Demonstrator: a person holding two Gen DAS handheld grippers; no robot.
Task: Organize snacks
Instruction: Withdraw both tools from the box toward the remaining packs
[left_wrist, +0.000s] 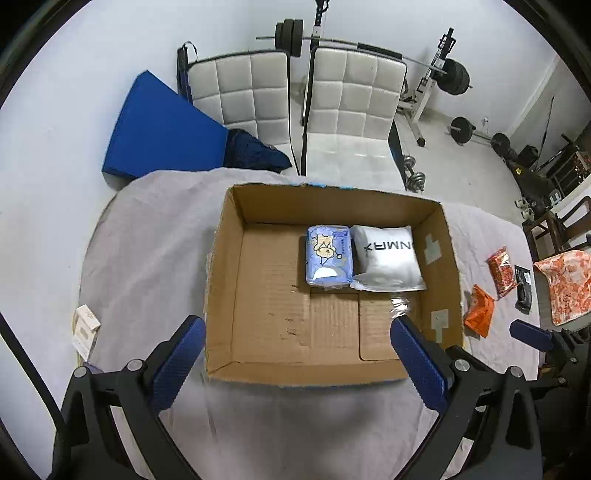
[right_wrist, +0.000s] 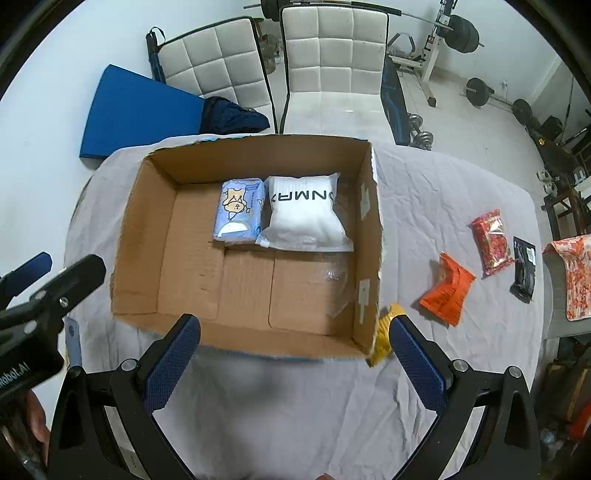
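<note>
Four snack packets are left outside the box (right_wrist: 369, 236), to its right; the yellow packet (right_wrist: 382, 338) lies just beside the right gripper (right_wrist: 295, 363), nearer than the left gripper (left_wrist: 299, 354). Both are held open and empty.

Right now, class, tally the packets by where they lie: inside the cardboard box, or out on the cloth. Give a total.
Inside the cardboard box: 2, the blue cartoon pack and the white pouch.
On the cloth: 4, the yellow packet, orange packet, red packet and black packet.
Total: 6
</note>
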